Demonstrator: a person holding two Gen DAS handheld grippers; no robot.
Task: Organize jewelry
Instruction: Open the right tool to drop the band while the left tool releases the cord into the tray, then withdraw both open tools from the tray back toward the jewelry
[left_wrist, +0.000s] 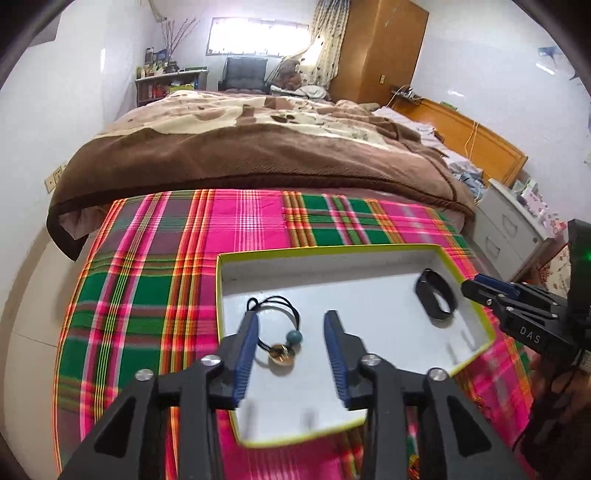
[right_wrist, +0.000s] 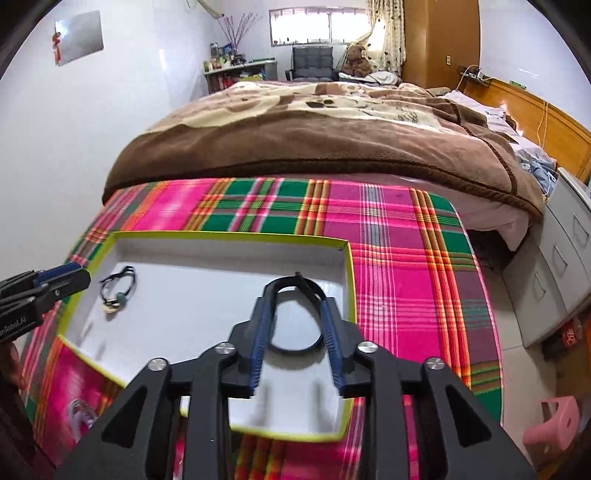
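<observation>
Both pieces lie in the white tray (left_wrist: 469, 317): cord bracelet (left_wrist: 275, 332), limp and light, under the released left hand-held gripper (left_wrist: 291, 317); stiffer black band (right_wrist: 295, 314) sits between the right hand-held gripper (right_wrist: 295, 306) pads, apparently unclamped.

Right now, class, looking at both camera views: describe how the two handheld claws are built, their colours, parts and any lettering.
Both are alike: the left claw and right claw have angular black bodies with triangular cut-outs, round silver bolts at the joints, and two fingers lined with ribbed blue pads. White lettering reading DAS marks the right claw's side, and a green light glows on it.
</observation>
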